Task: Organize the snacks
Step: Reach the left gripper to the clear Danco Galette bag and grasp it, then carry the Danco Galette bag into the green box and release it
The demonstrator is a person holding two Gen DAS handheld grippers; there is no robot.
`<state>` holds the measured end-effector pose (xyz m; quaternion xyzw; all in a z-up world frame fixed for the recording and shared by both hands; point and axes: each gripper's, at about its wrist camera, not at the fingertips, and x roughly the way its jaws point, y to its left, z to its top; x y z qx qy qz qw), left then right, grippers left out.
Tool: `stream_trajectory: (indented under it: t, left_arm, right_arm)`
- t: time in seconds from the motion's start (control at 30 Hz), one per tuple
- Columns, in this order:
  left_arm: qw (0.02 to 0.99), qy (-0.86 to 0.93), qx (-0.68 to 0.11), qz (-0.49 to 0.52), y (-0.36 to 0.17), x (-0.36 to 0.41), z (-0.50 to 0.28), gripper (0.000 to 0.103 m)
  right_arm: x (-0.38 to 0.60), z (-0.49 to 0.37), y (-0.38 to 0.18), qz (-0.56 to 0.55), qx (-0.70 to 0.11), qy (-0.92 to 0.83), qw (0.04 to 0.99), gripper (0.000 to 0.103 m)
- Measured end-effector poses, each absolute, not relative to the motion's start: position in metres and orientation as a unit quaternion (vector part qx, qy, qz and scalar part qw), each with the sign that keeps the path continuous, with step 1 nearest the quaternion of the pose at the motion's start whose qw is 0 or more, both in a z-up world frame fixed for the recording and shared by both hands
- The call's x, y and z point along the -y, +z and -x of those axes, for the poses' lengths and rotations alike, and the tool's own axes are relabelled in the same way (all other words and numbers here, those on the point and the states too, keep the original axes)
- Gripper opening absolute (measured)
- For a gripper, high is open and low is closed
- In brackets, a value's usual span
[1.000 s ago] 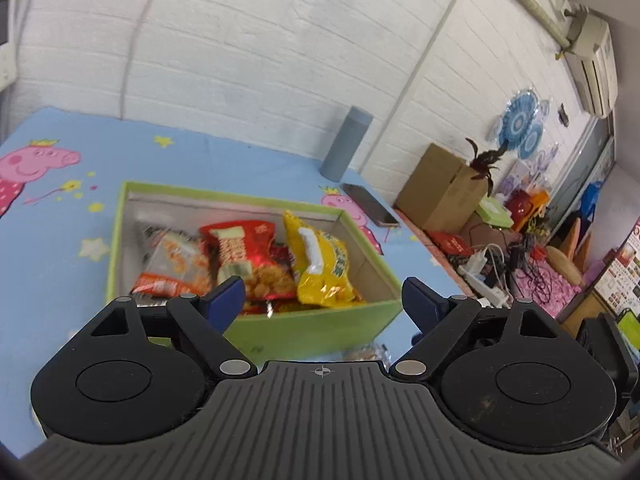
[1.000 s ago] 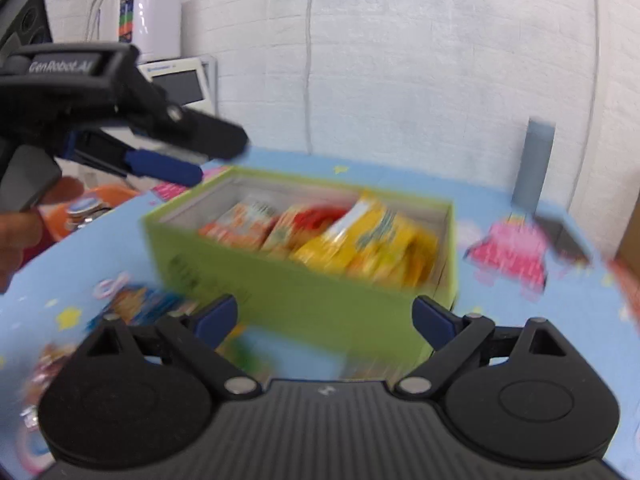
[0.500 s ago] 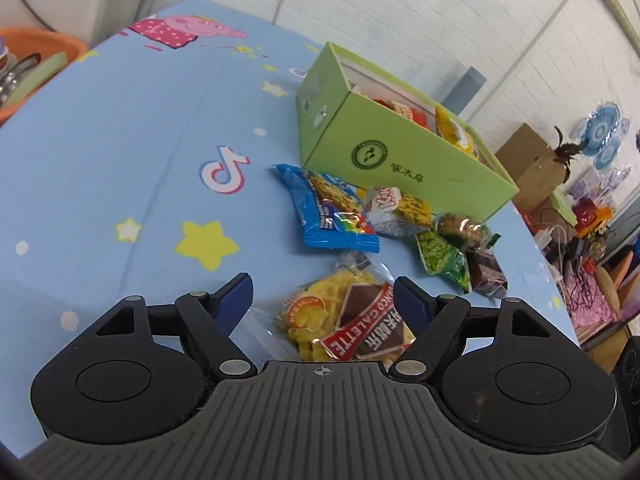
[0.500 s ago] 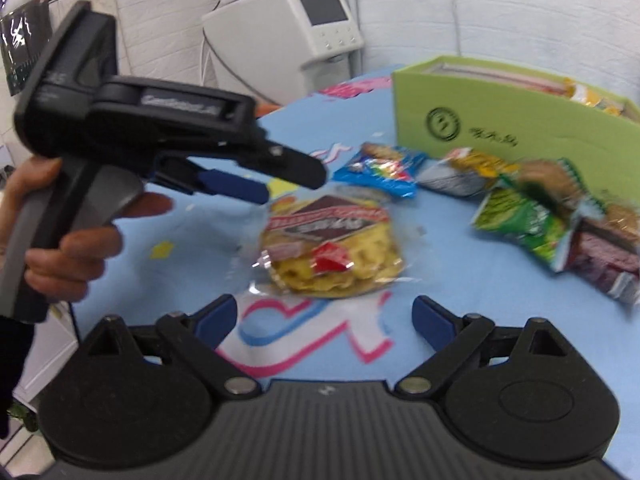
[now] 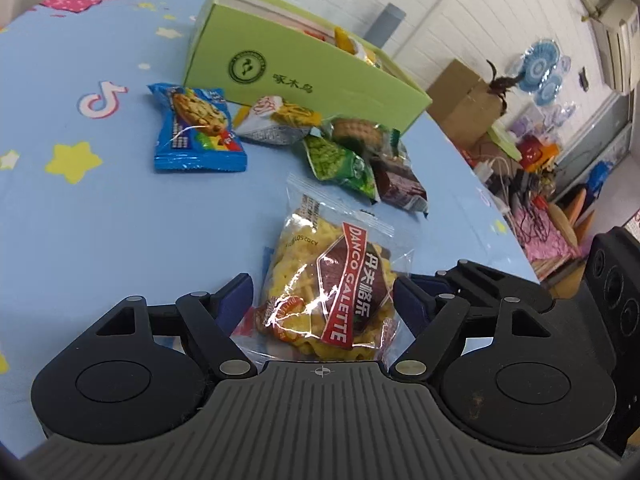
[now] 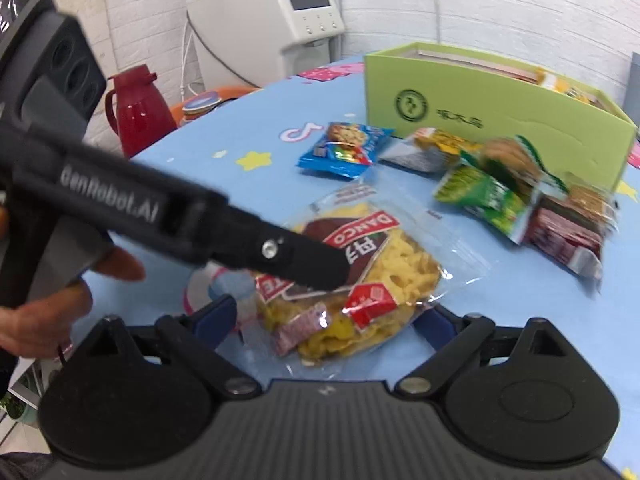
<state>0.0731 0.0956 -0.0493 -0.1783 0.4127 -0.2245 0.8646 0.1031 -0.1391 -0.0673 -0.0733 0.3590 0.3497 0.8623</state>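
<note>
Straddling the galette packet (image 5: 326, 280) with my left gripper (image 5: 323, 300), both fingers spread and not yet touching the wrapper, I judge the step is to close on it. The packet lies flat on the blue tablecloth (image 5: 100, 208), well short of the green box (image 5: 304, 68). My right gripper (image 6: 326, 320) is spread around the same packet from the other side, so one must yield. I should pinch the firm biscuit body, not the loose clear edge, gently. Between packet and box lie the blue cookie pack (image 5: 196, 132), a white-yellow pack (image 5: 276, 120), green pea pack (image 5: 340, 160) and brown bar (image 5: 400, 188); I lift over them.
</note>
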Motion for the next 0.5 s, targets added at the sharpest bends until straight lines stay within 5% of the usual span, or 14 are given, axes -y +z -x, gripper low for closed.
stream_trajectory:
  t: [0.13, 0.33, 0.43, 0.5]
  left_arm:
    - [0.872, -0.222, -0.396, 0.184, -0.039, -0.1, -0.075, 0.073]
    - [0.854, -0.245, -0.425, 0.172, -0.05, -0.091, -0.09, 0.072]
    - [0.873, -0.218, -0.416, 0.132, -0.047, -0.082, -0.082, 0.037]
    - [0.874, -0.203, -0.417, 0.145, -0.042, -0.085, -0.082, 0.028]
  right_arm:
    - [0.167, -0.093, -0.062, 0.045, -0.351, 0.328, 0.876, 0.094]
    - [0.162, -0.083, -0.072, 0.009, -0.343, 0.329, 0.88, 0.094]
    - [0.147, -0.082, -0.077, 0.031, -0.322, 0.328, 0.888, 0.092]
    - [0.138, -0.081, -0.074, 0.068, -0.316, 0.32, 0.891, 0.086]
